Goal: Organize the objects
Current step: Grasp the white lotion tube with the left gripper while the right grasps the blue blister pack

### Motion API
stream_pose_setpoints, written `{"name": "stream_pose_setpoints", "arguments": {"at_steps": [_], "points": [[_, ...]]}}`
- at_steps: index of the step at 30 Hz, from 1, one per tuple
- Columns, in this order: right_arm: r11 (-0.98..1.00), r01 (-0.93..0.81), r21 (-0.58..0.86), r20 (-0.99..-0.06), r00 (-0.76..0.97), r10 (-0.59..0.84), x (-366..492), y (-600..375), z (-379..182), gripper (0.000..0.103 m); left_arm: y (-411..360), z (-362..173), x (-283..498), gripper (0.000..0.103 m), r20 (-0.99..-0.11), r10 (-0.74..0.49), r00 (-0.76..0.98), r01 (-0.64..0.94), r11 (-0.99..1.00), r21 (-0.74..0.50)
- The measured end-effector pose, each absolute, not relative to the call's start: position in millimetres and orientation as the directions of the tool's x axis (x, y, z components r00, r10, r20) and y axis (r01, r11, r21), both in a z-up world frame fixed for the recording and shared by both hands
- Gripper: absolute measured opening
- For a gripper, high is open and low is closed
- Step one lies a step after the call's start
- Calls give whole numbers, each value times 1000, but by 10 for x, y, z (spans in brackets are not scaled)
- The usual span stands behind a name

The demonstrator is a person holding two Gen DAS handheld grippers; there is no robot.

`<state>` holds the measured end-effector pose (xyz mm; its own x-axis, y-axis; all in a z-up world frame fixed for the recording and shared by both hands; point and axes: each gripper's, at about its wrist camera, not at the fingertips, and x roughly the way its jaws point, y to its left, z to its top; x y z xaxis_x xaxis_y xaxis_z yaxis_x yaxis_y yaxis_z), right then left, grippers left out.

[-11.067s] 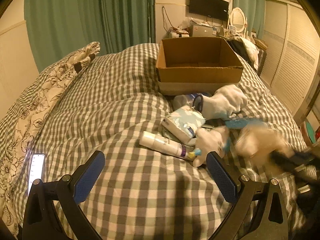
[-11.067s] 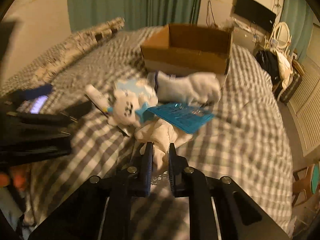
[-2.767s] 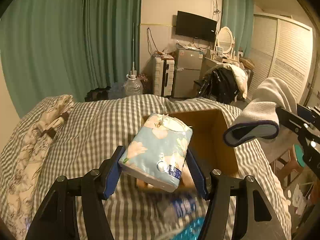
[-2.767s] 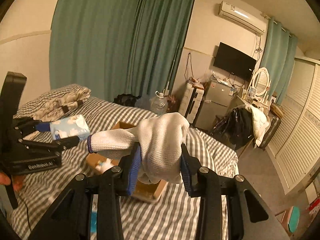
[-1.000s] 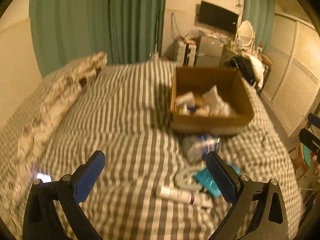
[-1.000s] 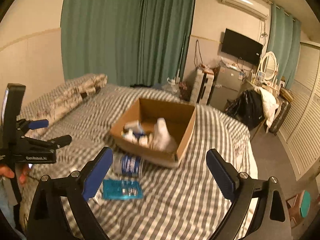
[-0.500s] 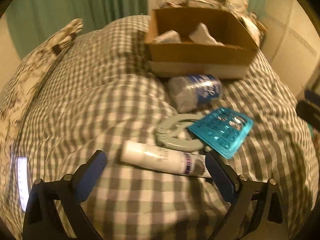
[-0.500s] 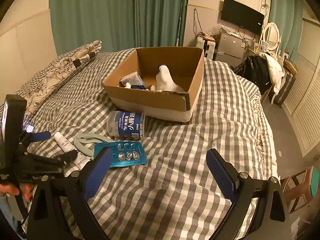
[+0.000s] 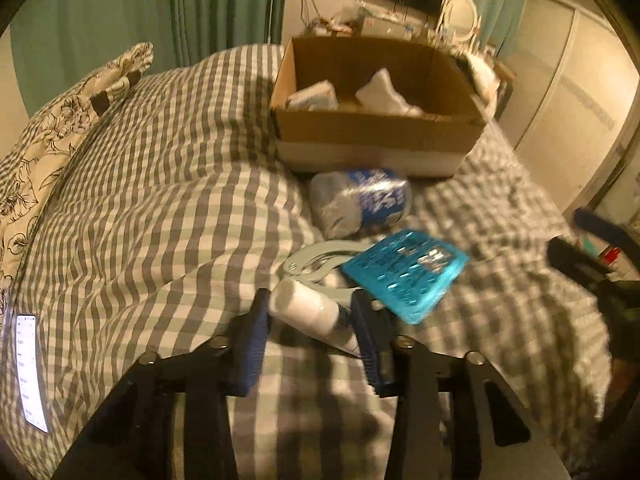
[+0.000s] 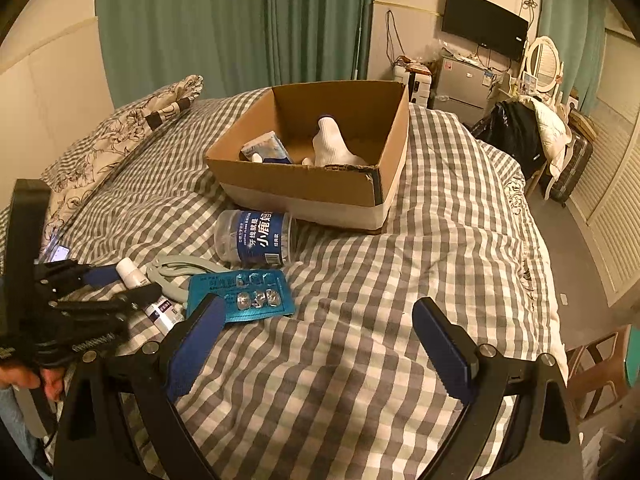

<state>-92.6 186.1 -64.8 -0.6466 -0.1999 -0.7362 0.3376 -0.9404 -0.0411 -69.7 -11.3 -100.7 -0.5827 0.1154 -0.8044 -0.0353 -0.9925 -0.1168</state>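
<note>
Closing left claw (image 9: pixel 310 320), white tube (image 9: pixel 308 314) between

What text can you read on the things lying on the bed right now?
"小鹿妈" in big white characters, cut off at the edge, on the blue label of the clear jar.
Blue blister pack: print at the top, too small to read.
White tube: dark label, too blurred to read.
Phone screen: lines unreadable.

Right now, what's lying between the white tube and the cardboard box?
In the right wrist view: a grey ring-shaped tool beside the white tube, then the toppled blue-labelled jar before the cardboard box.
</note>
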Motion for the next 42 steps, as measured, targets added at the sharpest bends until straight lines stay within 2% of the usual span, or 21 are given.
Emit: {"name": "stream_pose_setpoints", "arguments": {"at_steps": [3,6,11,18,27,33,37,40,42], "points": [[-942,332,-46,-734,-651,-194,-915,1859,-628,95,-39,-860,-639,30,-778,156,-609,-66,-987,-146],[-944,326,-46,-733,-653,-189,-920,1875,-623,95,51,-849,-683,28,-774,208,-598,-108,-978,-179],[-944,326,-50,-735,-652,-186,-917,1876,-616,95,129,-1198,-935,28,-820,187,-540,-70,-982,-178],[-937,342,-67,-750,-637,-179,-984,1866,-691,95,7,-966,-808,19,-781,201,-592,-67,-977,-201],[-811,531,-244,-810,-572,-131,-1004,1265,-1147,95,-369,-603,-734,18,-737,106,-668,7,-989,-149],[-724,603,-334,-833,-548,-73,-1034,925,-1489,95,-521,-617,-741,18,-737,101,-669,24,-987,-157],[-699,617,-361,-829,-556,-62,-1052,841,-1529,93,-540,-648,-756,18,-738,111,-666,21,-986,-168],[-704,617,-351,-830,-553,-70,-1110,814,-1520,80,-535,-665,-762,18,-739,117,-664,16,-985,-171],[-706,620,-342,-833,-548,-78,-1122,795,-1506,54,-538,-667,-747,18,-738,120,-664,13,-985,-172]]}}
